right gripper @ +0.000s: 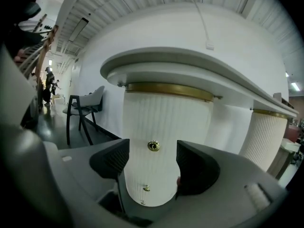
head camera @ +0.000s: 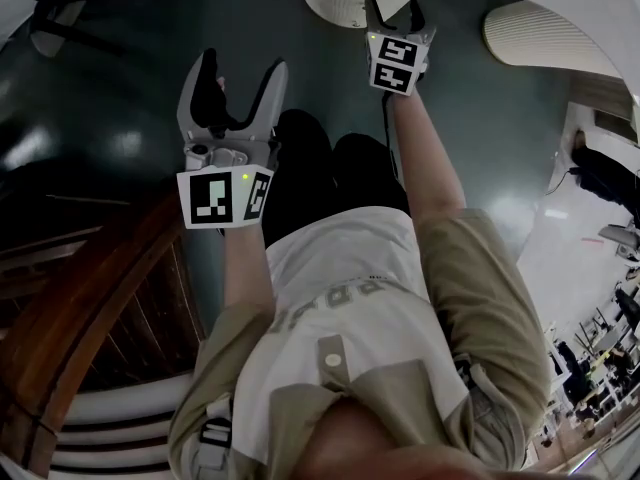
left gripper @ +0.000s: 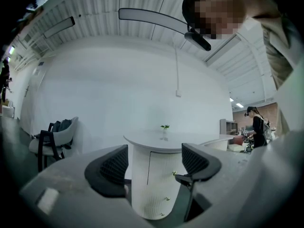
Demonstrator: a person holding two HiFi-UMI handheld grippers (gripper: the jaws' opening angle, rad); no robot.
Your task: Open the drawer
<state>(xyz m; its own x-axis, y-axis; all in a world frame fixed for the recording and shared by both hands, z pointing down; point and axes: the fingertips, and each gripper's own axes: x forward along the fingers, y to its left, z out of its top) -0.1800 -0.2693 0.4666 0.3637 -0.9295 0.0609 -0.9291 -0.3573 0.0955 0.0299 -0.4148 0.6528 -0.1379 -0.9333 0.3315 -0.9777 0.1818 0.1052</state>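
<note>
**Both grippers open, right one lined up on the top drawer's knob**

The right gripper (right gripper: 153, 163) is holding its jaws apart with nothing clamped between them. A brass knob (right gripper: 153, 146) is showing in the gap, ahead of the pads and clear of both. That knob is sitting on the top drawer (right gripper: 140, 139), high on a ribbed white pedestal (right gripper: 166, 113), just under the gold band below the tabletop (right gripper: 190, 63) rim. The front is lying flush and closed, its seams too faint to trace. Two smaller knobs (right gripper: 146, 188) are lining up beneath it towards the pedestal's foot.

In the head view this gripper (head camera: 393, 10) is reaching out beside the pedestal's edge. The left gripper (head camera: 243, 73) is hanging nearer the person, over the dark floor (head camera: 110, 118). Its jaws are likewise standing wide and empty (left gripper: 154, 163), and it is facing the same pedestal from well back. A chair (right gripper: 83, 110) is standing off to the left by the wall.
</note>
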